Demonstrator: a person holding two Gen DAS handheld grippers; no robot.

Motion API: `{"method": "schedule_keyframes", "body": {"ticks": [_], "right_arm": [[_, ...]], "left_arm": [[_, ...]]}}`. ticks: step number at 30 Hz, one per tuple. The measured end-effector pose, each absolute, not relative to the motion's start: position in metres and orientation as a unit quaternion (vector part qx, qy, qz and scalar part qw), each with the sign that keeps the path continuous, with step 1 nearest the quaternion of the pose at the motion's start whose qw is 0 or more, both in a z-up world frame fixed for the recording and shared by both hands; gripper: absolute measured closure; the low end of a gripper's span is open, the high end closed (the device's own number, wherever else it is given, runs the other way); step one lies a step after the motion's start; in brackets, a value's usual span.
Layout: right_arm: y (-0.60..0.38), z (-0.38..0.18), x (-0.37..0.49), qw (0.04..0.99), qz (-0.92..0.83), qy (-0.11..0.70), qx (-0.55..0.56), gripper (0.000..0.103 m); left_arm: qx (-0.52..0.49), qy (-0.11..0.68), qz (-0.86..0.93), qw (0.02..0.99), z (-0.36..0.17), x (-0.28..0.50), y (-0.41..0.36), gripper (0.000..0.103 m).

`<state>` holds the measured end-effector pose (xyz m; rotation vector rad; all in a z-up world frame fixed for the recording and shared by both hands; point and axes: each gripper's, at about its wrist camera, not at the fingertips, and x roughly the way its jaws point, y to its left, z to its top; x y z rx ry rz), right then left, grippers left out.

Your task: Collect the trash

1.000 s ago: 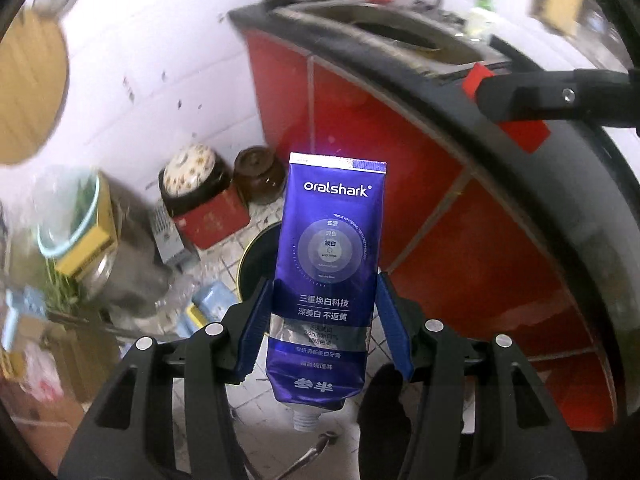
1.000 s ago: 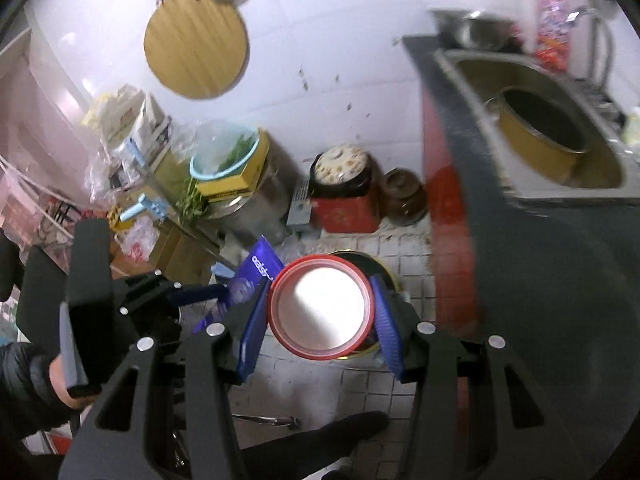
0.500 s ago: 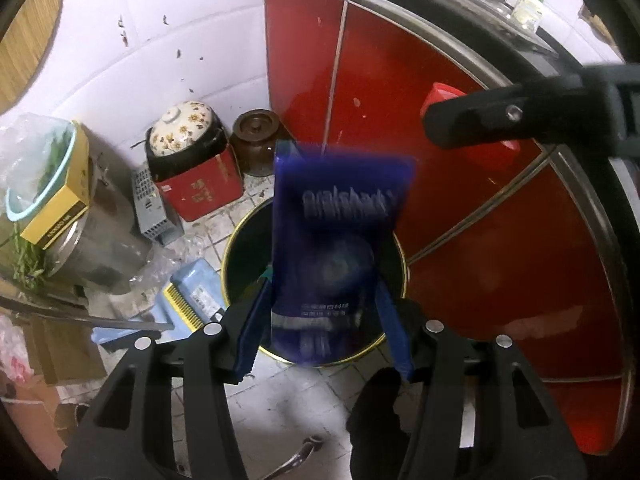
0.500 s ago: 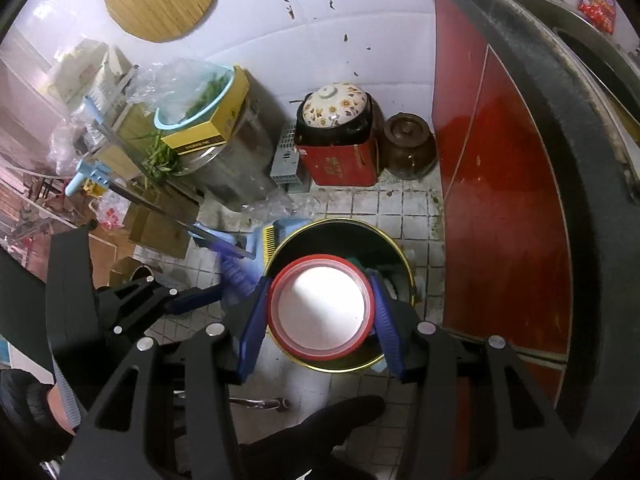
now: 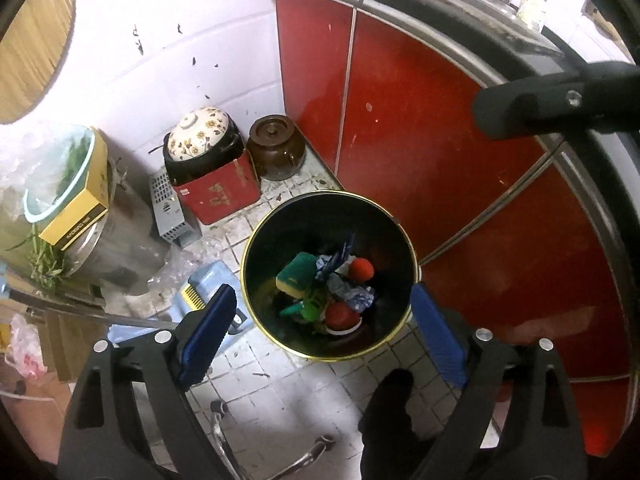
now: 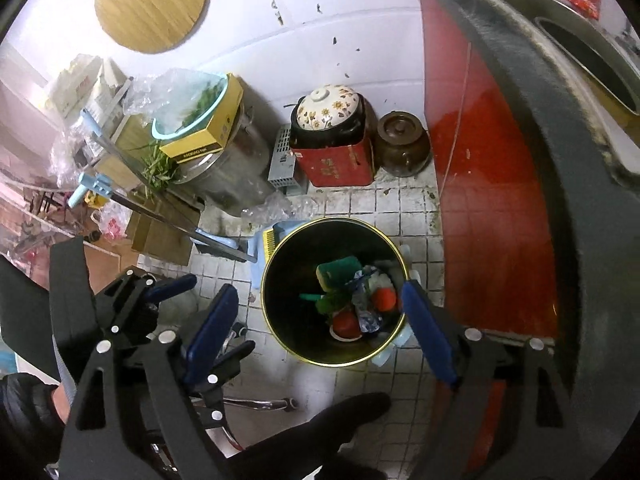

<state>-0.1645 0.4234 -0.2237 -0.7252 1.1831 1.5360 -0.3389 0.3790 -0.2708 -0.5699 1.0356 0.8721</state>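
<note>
A black trash bin with a gold rim [image 5: 256,312] [image 6: 276,332] stands on the tiled floor by the red cabinet. Inside lie a green and yellow sponge [image 5: 298,274] [image 6: 336,272], the blue toothpaste tube [image 5: 340,254], crumpled wrappers [image 5: 352,294], a red-rimmed lid [image 5: 340,316] [image 6: 346,324] and a red round thing [image 5: 362,270] [image 6: 385,299]. My left gripper [image 5: 320,332] is open and empty above the bin. My right gripper [image 6: 316,326] is open and empty above the bin too; its arm shows in the left wrist view [image 5: 552,104].
A red cabinet [image 5: 460,160] [image 6: 492,220] under a dark counter stands right of the bin. A red box with a flowered pot [image 5: 208,172] [image 6: 328,140], a brown jar [image 5: 276,148] [image 6: 402,144], a steel pot [image 6: 224,160] and a blue dustpan [image 5: 204,292] crowd the floor at left.
Both grippers opened over the bin. The toothpaste tube dropped from the left gripper and the red-rimmed lid from the right; both now lie in the bin.
</note>
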Motion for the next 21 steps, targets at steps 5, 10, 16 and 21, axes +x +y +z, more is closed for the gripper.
{"method": "schedule_keyframes", "body": {"ticks": [5,10,16,21], "right_arm": [[0.377,-0.171,-0.132,0.557,0.621,0.482,-0.267,0.010],[0.289,-0.106,-0.081,0.629,0.580,0.463,-0.232,0.007],[0.131,-0.041,-0.010,0.753,0.453,0.446,-0.170,0.007],[-0.011,-0.017,0.029,0.837,0.295,0.449,-0.107,0.007]], "left_arm": [[-0.263,0.459,0.392,0.753,-0.225,-0.325,0.361,0.007],[-0.217,0.459,0.349,0.788,-0.167,-0.275,0.327,0.007],[-0.147,0.437,0.233,0.856,-0.097,-0.165,0.258,0.007],[-0.077,0.439,0.132,0.886,-0.065,-0.075,0.186,0.007]]}}
